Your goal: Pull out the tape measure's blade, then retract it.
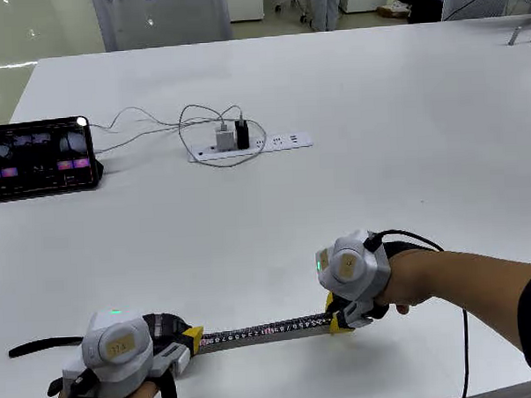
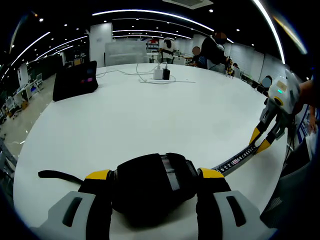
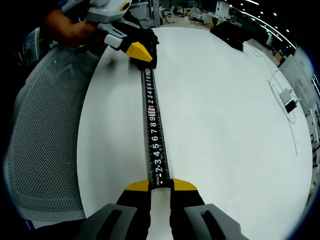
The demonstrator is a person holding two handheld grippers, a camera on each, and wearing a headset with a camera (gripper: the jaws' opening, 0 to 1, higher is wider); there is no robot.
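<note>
A black tape measure case (image 2: 152, 187) sits clamped between the yellow-tipped fingers of my left gripper (image 2: 155, 175), low on the white table (image 1: 332, 99) at the front left (image 1: 170, 335). Its dark blade (image 1: 262, 331) with white numbers runs flat along the table to the right. My right gripper (image 3: 160, 186) is shut on the blade's tip (image 3: 159, 177); in the head view that gripper (image 1: 340, 323) sits near the front edge. The blade (image 3: 151, 130) stretches from it back to the case (image 3: 145, 42). A black wrist strap (image 2: 57, 176) trails left of the case.
A tablet (image 1: 36, 160) with a lit screen lies at the far left. A white power strip (image 1: 254, 145) with two chargers and looped cables lies mid-table. The right gripper's black cord (image 1: 463, 331) drops over the front edge. People stand beyond the table's far end (image 2: 215, 50).
</note>
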